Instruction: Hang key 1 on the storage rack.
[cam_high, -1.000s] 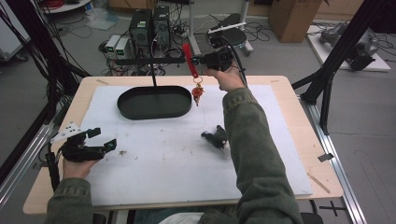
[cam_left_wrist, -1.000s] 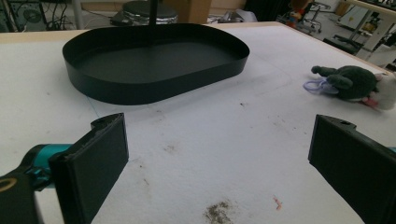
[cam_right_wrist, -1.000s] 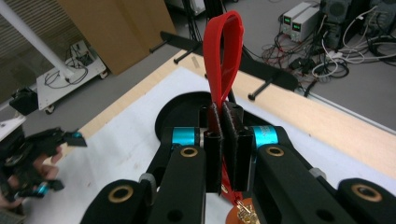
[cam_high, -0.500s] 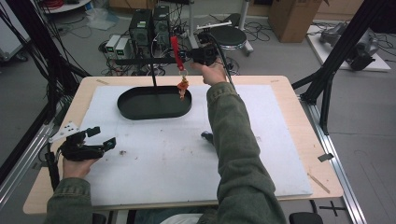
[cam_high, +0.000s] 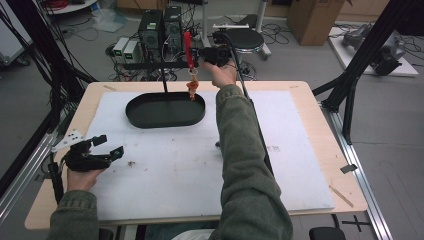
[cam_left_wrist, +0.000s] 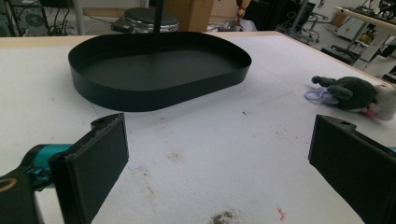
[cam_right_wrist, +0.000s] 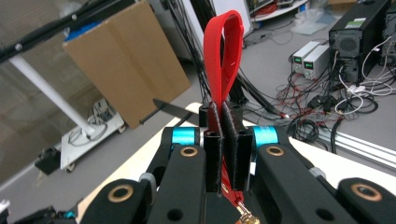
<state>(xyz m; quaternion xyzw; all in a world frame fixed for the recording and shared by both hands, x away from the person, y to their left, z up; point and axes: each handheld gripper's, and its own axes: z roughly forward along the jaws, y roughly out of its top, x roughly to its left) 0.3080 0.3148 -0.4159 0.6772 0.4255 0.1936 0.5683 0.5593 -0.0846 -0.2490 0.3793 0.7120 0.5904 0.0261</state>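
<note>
The red strap keychain (cam_high: 188, 46) hangs from the right gripper (cam_high: 202, 55), its loop standing upright and a small orange charm (cam_high: 192, 89) dangling below, just over the far right end of the black oval tray (cam_high: 165, 111). A second ago it hung further right, beyond the tray's end; since then the right hand has carried it left and toward the thin black post (cam_high: 165, 82) that rises from the tray and carries a crossbar (cam_high: 150, 65). That suggests the loop is being brought to the bar for hanging, a step not yet done.

At the near left, the left gripper (cam_high: 111, 149) lies low over the white tabletop (cam_high: 300, 150), fingers (cam_left_wrist: 93, 158) wide apart with nothing between them, as it was a second ago. In the left gripper view the tray sits ahead, and a dark green plush toy (cam_left_wrist: 355, 92) lies well to the right.

At the far right, the right gripper's fingers (cam_right_wrist: 212, 149) are pressed together on the strap (cam_right_wrist: 223, 56), the loop rising free above them.
</note>
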